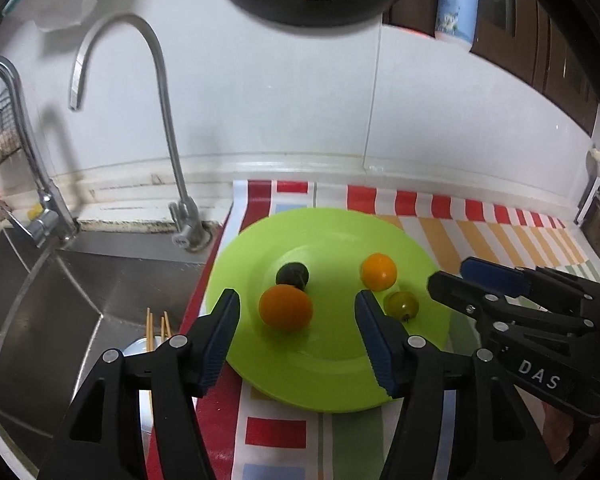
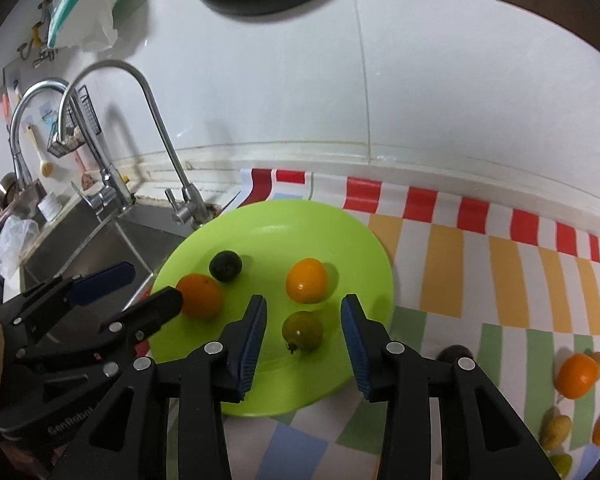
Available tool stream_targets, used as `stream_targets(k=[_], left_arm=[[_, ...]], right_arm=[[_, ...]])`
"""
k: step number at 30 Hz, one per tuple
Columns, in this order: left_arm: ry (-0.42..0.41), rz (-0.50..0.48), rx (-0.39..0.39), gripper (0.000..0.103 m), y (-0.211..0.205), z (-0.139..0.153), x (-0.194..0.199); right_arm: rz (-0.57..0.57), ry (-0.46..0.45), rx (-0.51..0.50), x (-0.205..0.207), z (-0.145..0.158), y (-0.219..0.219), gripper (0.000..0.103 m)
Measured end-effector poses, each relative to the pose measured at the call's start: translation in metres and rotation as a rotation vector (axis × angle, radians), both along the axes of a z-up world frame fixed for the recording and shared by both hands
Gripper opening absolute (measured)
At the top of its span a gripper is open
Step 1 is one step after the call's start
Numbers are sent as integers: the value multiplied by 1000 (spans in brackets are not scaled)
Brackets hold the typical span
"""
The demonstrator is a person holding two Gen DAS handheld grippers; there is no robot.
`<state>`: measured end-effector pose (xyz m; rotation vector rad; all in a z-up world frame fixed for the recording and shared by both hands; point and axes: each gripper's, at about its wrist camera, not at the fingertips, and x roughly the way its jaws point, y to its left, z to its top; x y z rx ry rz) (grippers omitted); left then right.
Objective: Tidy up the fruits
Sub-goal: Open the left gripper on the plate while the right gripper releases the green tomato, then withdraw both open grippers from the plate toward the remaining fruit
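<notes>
A lime green plate point(image 1: 332, 376) point(image 2: 340, 236) lies on a striped mat. On it are a large orange tomato point(image 1: 286, 307) point(image 2: 199, 295), a dark green round fruit point(image 1: 292, 274) point(image 2: 225, 265), a yellow-orange tomato point(image 1: 378, 271) point(image 2: 307, 280) and a green tomato point(image 1: 401, 305) point(image 2: 302, 331). My left gripper point(image 1: 297, 312) is open, its fingers either side of the large orange tomato, above it. My right gripper point(image 2: 304, 316) point(image 1: 456, 276) is open, straddling the green tomato. More fruit point(image 2: 577, 374) lies on the mat at the right.
A steel sink point(image 1: 60, 300) with two taps point(image 1: 168, 120) lies left of the plate; chopsticks in a cup point(image 1: 156, 332) stand in it. A white tiled wall point(image 1: 300, 100) is behind. A dark fruit point(image 2: 454, 354) sits just behind my right finger.
</notes>
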<state>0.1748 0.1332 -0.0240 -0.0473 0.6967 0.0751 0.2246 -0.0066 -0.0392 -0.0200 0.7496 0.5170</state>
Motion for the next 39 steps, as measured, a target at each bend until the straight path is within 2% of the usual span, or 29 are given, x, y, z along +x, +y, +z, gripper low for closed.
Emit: stream_targets(k=[3,5,10,13,20,23,33,36,39], left_arm=[[-21,15,2,64,-2,9,-8],[-35,20,0,65,-4,16,-16],[-66,30,22,75,-11,31,-34],[-86,37,35,82,-17,38,-46],[-134,50,69,93,-33,51,-73],[-151,52,60,100,-39,55,-85],[-191,37,96,103,-74,61,-115],[-206,40,104,103,-85,64,-121],[-216,35,110,103,-97,65,-124]], right_arm=[[-10,-28,0,-10,11,-7,40],[-20,-46,0,-17,18,-11,49],[-38,-82,14,-34,35,-23,50],[-56,-100,20,-44,43,-32,59],[-88,-135,33,-71,56,-57,60],[-108,-152,27,-82,61,-66,68],[-160,-171,18,-115,66,-105,68],[-177,-189,7,-122,68,-117,75],[-201,-205,-4,-129,71,-132,75]])
